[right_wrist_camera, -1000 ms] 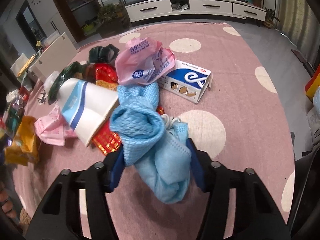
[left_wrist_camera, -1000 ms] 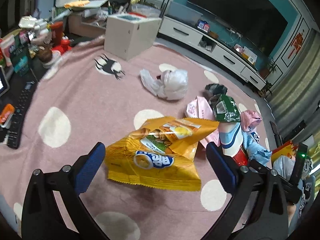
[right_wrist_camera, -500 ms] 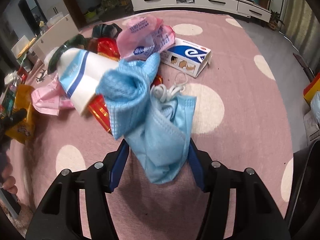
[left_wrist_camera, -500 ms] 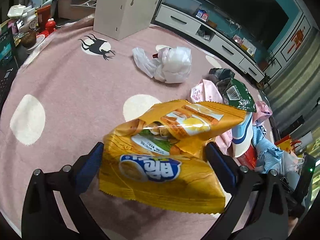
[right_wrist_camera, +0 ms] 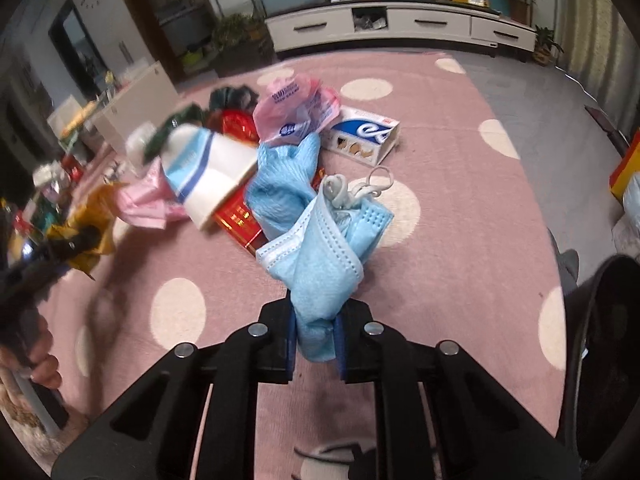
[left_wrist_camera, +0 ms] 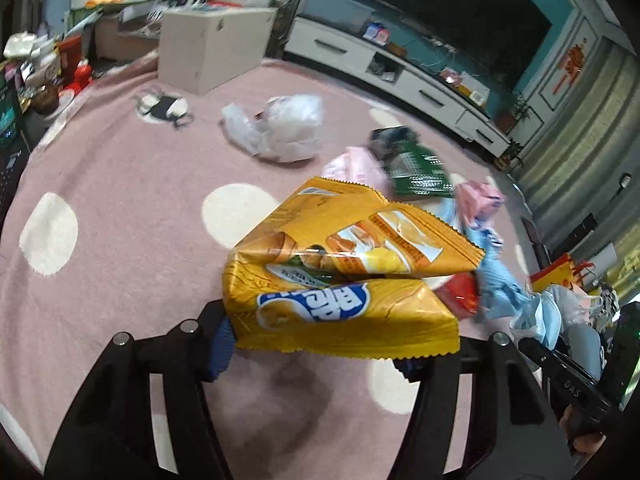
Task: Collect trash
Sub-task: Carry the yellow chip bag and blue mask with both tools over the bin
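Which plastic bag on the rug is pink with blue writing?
The pink plastic bag beside the tissue box; the other plastic bag, lying alone on the rug, is white.

The rug [left_wrist_camera: 120, 208] is dusty pink with large white dots. The snack bag [left_wrist_camera: 344, 280] is orange-yellow with a blue-and-white logo. The face mask [right_wrist_camera: 320, 256] is light blue with white edging, and the cloth [right_wrist_camera: 284, 184] beside it is a waffled light blue. Farther off, the plastic bag [right_wrist_camera: 296, 108] is pink with blue print, the cup [right_wrist_camera: 208, 176] white with blue stripes, and the carton [right_wrist_camera: 364, 136] white and blue.
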Motion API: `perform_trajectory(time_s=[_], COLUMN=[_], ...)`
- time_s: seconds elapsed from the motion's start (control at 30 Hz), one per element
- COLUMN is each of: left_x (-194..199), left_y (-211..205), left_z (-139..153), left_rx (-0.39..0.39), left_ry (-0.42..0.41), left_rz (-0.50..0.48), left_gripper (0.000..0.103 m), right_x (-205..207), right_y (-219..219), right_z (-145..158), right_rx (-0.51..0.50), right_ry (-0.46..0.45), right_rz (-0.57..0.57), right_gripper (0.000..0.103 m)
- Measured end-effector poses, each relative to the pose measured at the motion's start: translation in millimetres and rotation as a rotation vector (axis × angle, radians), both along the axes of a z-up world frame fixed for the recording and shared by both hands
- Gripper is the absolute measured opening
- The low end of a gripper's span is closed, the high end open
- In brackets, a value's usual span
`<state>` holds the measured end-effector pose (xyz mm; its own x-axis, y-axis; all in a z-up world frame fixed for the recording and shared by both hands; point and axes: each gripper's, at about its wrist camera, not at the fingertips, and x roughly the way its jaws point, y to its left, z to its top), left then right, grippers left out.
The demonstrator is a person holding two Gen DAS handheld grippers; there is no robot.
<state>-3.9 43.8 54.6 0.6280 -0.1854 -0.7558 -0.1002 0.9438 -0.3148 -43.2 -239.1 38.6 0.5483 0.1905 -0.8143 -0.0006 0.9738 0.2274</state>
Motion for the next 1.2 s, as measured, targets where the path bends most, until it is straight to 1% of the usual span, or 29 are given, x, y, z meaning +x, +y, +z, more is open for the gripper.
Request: perform_trajectory(time_s=[0.23, 0.33, 0.47, 0.73, 0.97, 1.2], left_x=[-23, -32, -38, -41, -48, -54], left_y=[-42, -65, -92, -132, -172, -211], left_z=[29, 39, 47, 55, 62, 67], left_rx=[0.014, 0.035, 0.06, 0.08, 0.136, 0.129], left_ry=[-0.069, -0.095, -0.112, -0.13, -0.173, -0.191], left_rz=[-0.084, -0.127, -0.168, -0.236, -0.279, -0.355], left_gripper=[0.062, 0.063, 0.063, 0.063, 0.063, 0.063], right_x=[-24, -29, -34, -50, -66, -88], right_y=[-22, -30, -40, -68, -94, -128], right_z=[20, 25, 32, 50, 62, 70], right_rx=[0.054, 0.041, 0.051, 0.036, 0.0, -0.01], right_ry=[-0.074, -0.095, -0.119, -0.183, -0.23, -0.26], right_rz=[-0.06, -0.091, -0.117, -0.209, -0.307, -0.408], right_gripper=[0.016, 0.016, 0.016, 0.016, 0.016, 0.016])
